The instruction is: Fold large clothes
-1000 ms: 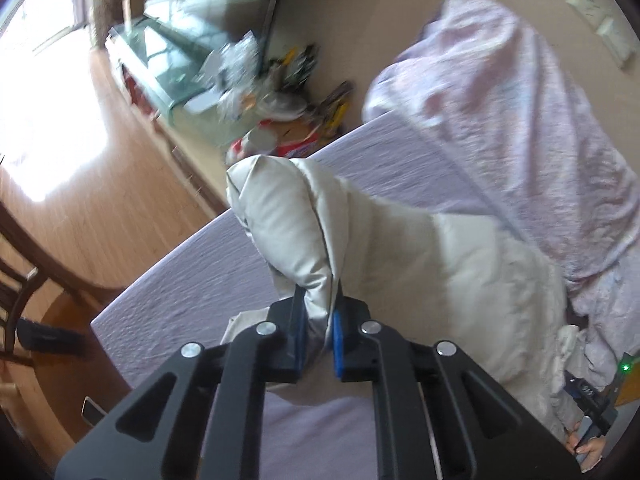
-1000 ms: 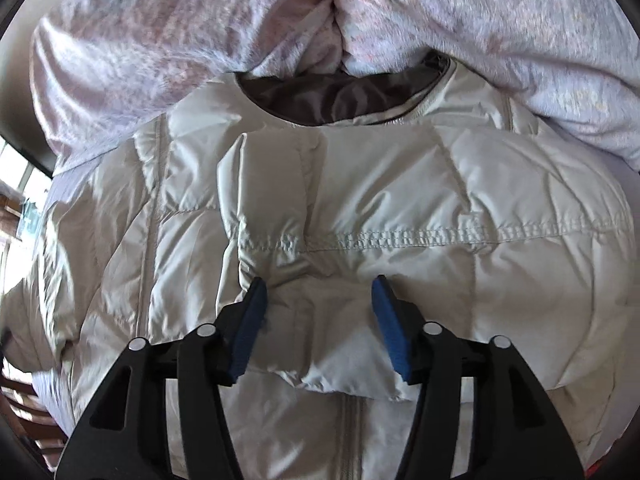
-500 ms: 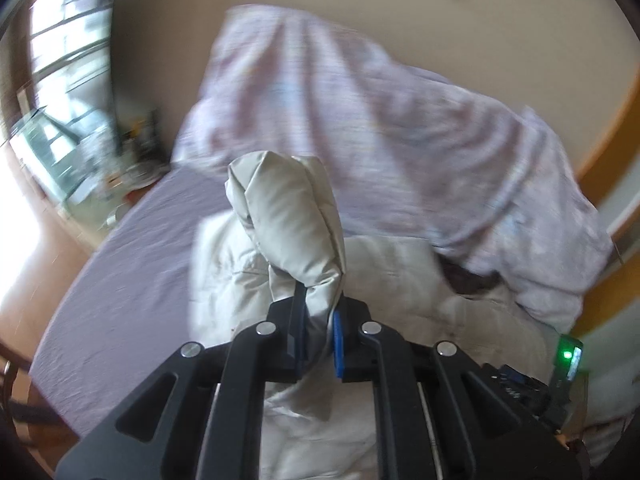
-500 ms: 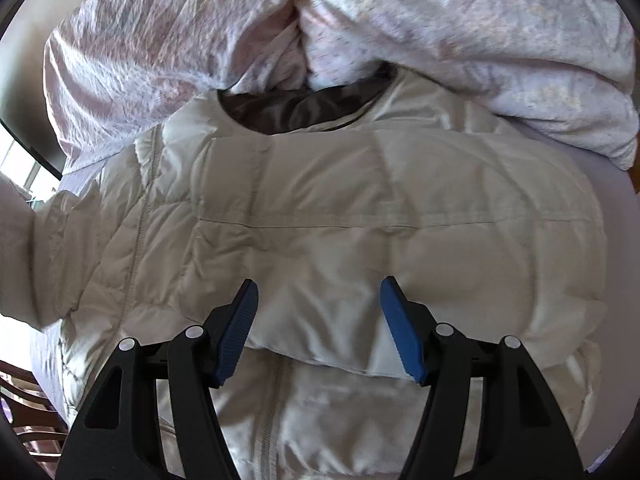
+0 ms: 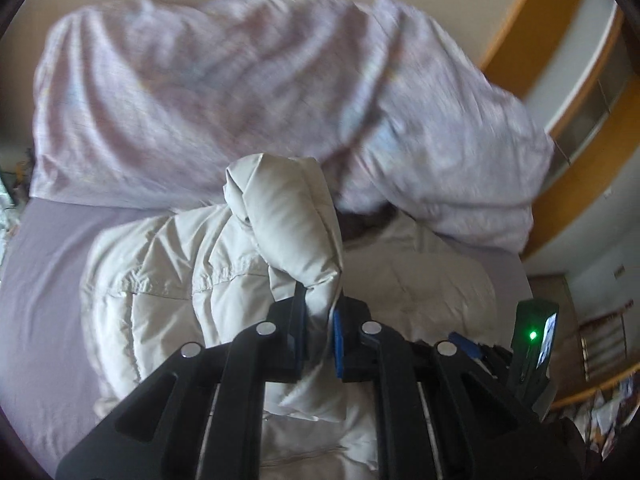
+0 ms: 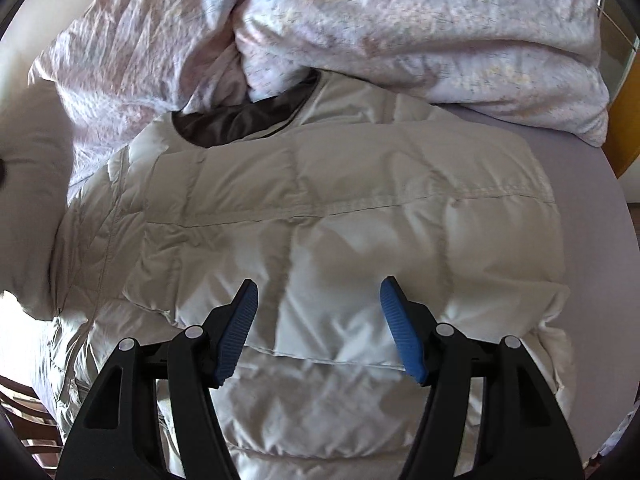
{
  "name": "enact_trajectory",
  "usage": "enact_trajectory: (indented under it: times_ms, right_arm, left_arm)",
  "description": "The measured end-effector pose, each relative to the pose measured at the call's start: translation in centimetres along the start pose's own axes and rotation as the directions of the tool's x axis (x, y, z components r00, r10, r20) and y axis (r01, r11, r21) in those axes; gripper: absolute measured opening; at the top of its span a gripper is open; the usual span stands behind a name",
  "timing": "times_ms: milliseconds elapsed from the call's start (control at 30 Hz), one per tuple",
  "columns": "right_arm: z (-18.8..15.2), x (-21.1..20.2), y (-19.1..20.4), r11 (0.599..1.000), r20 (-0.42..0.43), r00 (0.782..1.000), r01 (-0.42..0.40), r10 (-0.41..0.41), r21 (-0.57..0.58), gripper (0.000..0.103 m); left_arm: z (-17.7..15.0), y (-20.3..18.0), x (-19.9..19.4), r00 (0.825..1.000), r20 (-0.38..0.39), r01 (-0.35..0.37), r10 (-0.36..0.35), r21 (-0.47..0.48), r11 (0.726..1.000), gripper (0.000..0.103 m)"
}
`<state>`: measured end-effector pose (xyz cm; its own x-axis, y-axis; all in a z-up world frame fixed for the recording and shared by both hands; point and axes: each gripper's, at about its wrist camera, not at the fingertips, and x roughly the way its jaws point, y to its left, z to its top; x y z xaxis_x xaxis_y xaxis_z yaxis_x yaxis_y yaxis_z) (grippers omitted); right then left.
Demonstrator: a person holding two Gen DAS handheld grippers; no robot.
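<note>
— While the jacket lies on the bed, what is the left claw doing?
— Pinching its sleeve, lifted above the body.
— And the right claw?
— Spread wide, over the jacket.

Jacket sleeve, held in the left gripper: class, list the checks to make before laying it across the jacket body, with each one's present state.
1. Left gripper shut on the sleeve: ok.
2. Sleeve lifted off the jacket: ok.
3. Right gripper open, holding nothing: ok.
4. Other sleeve already folded across the front: ok.
5. Duvet off the collar: not ok, it overlaps it.
6. Hem flat: cannot tell.
</note>
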<state>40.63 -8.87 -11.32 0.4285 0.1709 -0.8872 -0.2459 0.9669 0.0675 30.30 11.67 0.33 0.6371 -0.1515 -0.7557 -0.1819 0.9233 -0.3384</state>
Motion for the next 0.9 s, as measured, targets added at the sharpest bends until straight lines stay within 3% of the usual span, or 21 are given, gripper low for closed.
enact_trajectory:
  times_ms: [200, 367, 467, 533, 667, 900]
  right_arm:
    - [0.0, 0.1, -1.2, 1.000, 0.005, 1.000, 0.002, -0.002, 0.027, 0.065]
    - [0.2, 0.6, -1.2, 1.000, 0.004, 1.000, 0.001, -0.001, 0.026, 0.065]
    - [0.2, 0.7, -1.1, 1.000, 0.005, 1.000, -0.003, 0.003, 0.025, 0.065]
    - [0.3, 0.6, -0.9, 1.000, 0.010, 1.000, -0.009, 0.009, 0.026, 0.065]
    - [1.1, -0.1, -0.2, 0.999, 0.036, 0.998, -0.049, 0.049, 0.023, 0.065]
    - [2.8, -2.2, 1.6, 0.981, 0.095, 0.977, -0.192, 0.192, -0.006, 0.029]
  left_arm:
    - [-1.4, -2.7, 4.6, 0.994, -0.104, 0.022, -0.018, 0.033, 0.999, 0.013]
    - [-2.4, -2.3, 6.8, 0.986, -0.164, 0.022, -0.022, 0.000, 1.000, 0.022]
    - [-2.6, -2.0, 6.9, 0.986, -0.168, 0.021, -0.022, -0.009, 1.000, 0.034]
    - [-2.6, -1.9, 6.5, 0.988, -0.154, 0.003, -0.002, 0.005, 1.000, 0.055]
    - [-2.2, -1.3, 5.8, 0.992, -0.126, -0.018, 0.020, 0.017, 1.000, 0.064]
    - [-2.3, 1.0, 5.6, 0.987, -0.119, -0.106, 0.106, 0.008, 0.994, 0.064]
